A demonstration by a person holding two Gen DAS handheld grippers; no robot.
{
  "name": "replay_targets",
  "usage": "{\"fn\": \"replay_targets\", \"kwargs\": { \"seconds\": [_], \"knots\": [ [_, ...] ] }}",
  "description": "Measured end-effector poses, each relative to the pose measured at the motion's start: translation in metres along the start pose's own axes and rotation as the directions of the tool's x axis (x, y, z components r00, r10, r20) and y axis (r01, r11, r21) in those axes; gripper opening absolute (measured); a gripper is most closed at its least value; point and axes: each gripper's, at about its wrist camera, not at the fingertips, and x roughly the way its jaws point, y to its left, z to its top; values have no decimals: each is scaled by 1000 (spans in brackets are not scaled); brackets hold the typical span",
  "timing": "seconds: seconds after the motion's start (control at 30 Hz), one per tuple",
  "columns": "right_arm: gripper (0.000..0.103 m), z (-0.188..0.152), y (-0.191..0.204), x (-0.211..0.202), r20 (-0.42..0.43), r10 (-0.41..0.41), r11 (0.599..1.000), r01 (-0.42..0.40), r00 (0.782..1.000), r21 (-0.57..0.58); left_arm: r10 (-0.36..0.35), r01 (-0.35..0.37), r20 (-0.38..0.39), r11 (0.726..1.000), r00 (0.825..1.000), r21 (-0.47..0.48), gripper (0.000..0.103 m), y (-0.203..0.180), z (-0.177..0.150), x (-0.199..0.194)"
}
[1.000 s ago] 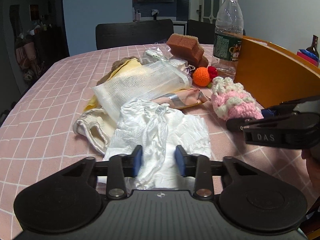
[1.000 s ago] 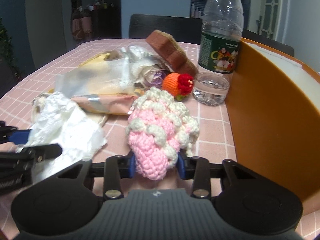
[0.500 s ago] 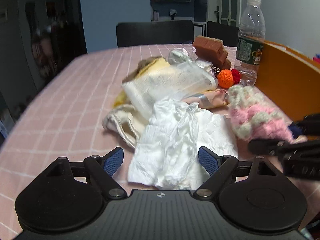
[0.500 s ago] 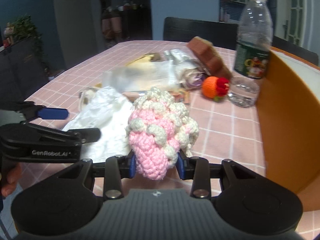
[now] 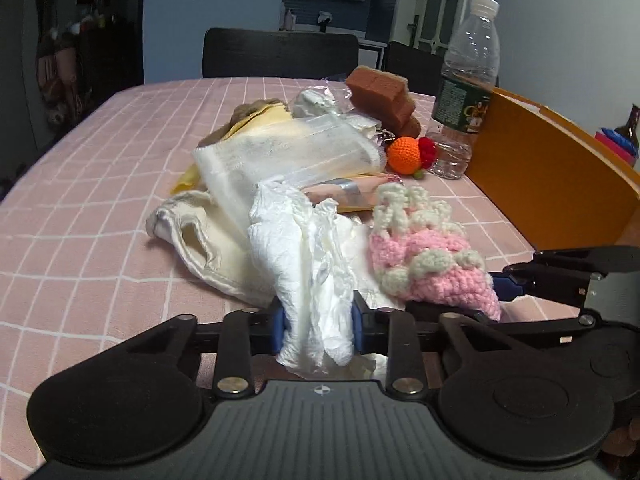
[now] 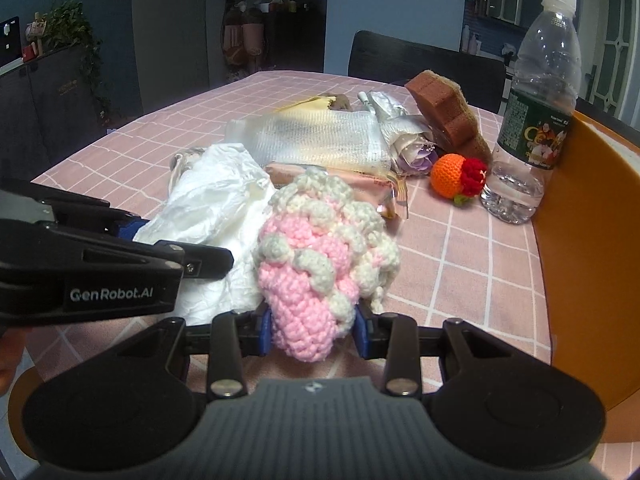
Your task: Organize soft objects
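Note:
My left gripper (image 5: 318,326) is shut on a crumpled white cloth (image 5: 308,256) at the near end of a pile of soft things on the pink checked table (image 5: 100,200). My right gripper (image 6: 312,326) is shut on a pink and cream crochet piece (image 6: 320,256), held just above the table, to the right of the white cloth (image 6: 216,200). The crochet piece also shows in the left wrist view (image 5: 428,256). Behind lie a mesh bag (image 5: 296,156), a cream cloth (image 5: 192,236), an orange crochet ball (image 6: 454,178) and a brown sponge (image 6: 444,114).
An orange tray wall (image 6: 580,240) stands along the right side. A clear water bottle (image 6: 536,112) stands by its far end. Dark chairs (image 5: 280,52) stand behind the table. A pink wrapped packet (image 6: 360,182) lies under the mesh bag.
My left gripper opened wide half a second ago and has now shut on the white cloth. My right gripper still holds the crochet piece and has lifted slightly.

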Motion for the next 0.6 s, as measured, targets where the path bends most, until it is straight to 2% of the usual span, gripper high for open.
{"fn": "replay_targets", "kwargs": {
  "seconds": [0.07,0.27,0.5,0.6],
  "knots": [
    [37,0,0,-1,-4,3,1000,-3,1000,0,19,-19,13,999,1000,31,28,-7,-1,-2],
    [37,4,-9,-22,22,-5,1000,5,1000,15,-13,15,49,1000,999,-23,26,-2,5,-21],
    [37,21,-27,-70,93,-22,999,19,995,29,8,-12,148,1000,989,25,26,-8,31,-58],
    [37,31,-36,-91,116,-38,999,35,993,32,-18,9,182,999,983,53,26,-14,43,-69]
  ]
}}
